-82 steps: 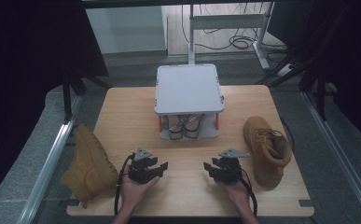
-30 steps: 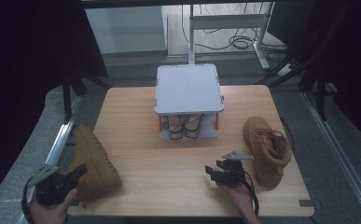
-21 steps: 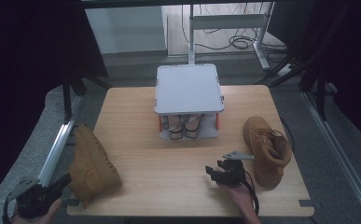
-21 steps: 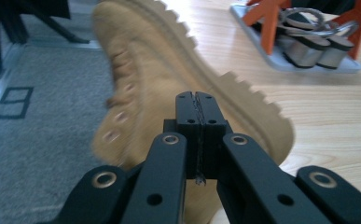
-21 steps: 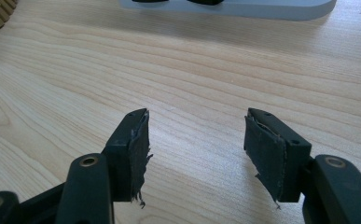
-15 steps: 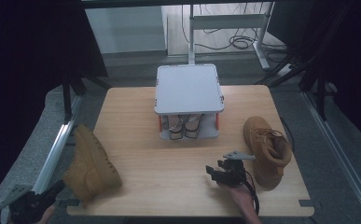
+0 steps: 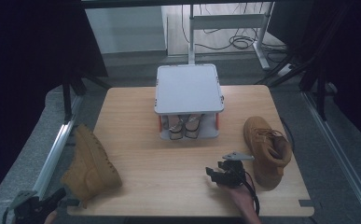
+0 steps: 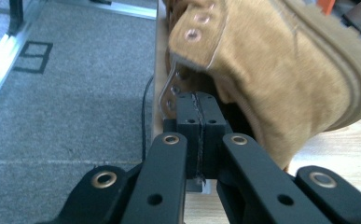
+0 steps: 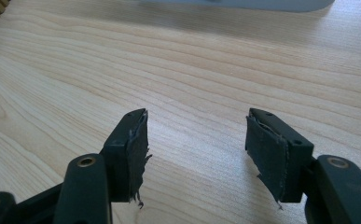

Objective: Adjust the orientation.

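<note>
Left gripper (image 7: 31,209) sits low at the front-left corner of the tabletop (image 7: 178,182), partly off the edge. In the left gripper view its jaws are pressed together, pads flush w/ nothing visible between them, tips right up against the tan boot (image 8: 271,70) by the eyelet flap — can't tell if they touch it. High view: that boot (image 7: 90,163) lies tipped on its side at the left edge of the tabletop, sole toward the middle, just beside the left gripper.

Right gripper (image 7: 225,171) rests on the tabletop front-right, held by a hand (image 7: 238,198) coming in from the bottom. Its jaws stand wide apart in the right gripper view, frayed black pads (image 9: 137,149) facing each other, bare wood grain between them — nothing held.

Second tan boot (image 7: 267,149) stands upright at the right side, just beside the right gripper, not touching it as far as I can see. Grey rack (image 7: 189,88) w/ a flat top sits at the back-centre, well apart from both grippers; a pair of shoes (image 7: 183,126) is tucked under it.
</note>
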{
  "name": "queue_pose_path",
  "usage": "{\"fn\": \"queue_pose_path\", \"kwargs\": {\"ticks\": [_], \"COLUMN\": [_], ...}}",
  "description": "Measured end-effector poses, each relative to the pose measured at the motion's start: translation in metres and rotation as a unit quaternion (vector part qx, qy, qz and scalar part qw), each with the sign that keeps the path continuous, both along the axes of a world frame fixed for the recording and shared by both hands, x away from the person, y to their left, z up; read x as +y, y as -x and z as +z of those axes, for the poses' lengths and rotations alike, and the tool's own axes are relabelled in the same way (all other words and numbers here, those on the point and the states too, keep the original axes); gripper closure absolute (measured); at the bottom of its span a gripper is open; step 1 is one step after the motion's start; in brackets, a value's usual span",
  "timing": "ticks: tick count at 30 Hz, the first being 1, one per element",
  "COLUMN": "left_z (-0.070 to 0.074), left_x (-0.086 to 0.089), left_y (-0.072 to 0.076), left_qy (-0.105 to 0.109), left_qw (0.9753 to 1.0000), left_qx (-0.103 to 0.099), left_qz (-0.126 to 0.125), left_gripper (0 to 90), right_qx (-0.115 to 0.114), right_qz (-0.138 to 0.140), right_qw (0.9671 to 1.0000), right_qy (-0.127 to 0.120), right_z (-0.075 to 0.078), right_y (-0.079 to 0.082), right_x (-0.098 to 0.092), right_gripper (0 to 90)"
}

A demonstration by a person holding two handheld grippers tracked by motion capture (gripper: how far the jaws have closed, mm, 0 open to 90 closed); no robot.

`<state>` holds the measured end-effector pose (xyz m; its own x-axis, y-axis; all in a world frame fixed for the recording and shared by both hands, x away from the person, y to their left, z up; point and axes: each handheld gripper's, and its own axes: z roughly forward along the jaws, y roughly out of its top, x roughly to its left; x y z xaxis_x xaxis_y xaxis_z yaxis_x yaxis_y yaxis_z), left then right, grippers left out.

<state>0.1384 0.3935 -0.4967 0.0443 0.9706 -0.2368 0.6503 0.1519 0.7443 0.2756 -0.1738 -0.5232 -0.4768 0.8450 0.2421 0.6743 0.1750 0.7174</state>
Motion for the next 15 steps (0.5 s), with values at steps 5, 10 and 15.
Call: {"fn": "queue_pose_path", "kwargs": {"ticks": [5,10,15], "left_z": [-0.009,-0.013,-0.017], "left_x": [-0.009,-0.017,-0.023], "left_y": [-0.006,-0.013,-0.017], "left_qy": [-0.020,-0.012,-0.011], "left_qw": [0.9997,0.9994,0.9990], "left_qx": [0.014,0.021,0.018], "left_qz": [-0.007,-0.026,-0.039], "left_gripper": [89.9,90.0,89.9], "right_qx": [0.001,-0.002,-0.001], "right_qz": [-0.003,-0.004,-0.006], "right_qw": [1.0000,1.0000,1.0000], "right_qy": [-0.003,-0.004,-0.006], "right_z": [0.001,0.001,0.002], "right_y": [0.000,0.000,0.001], "right_x": [-0.001,-0.002,-0.002], "right_gripper": [39.1,39.1,39.1]}}
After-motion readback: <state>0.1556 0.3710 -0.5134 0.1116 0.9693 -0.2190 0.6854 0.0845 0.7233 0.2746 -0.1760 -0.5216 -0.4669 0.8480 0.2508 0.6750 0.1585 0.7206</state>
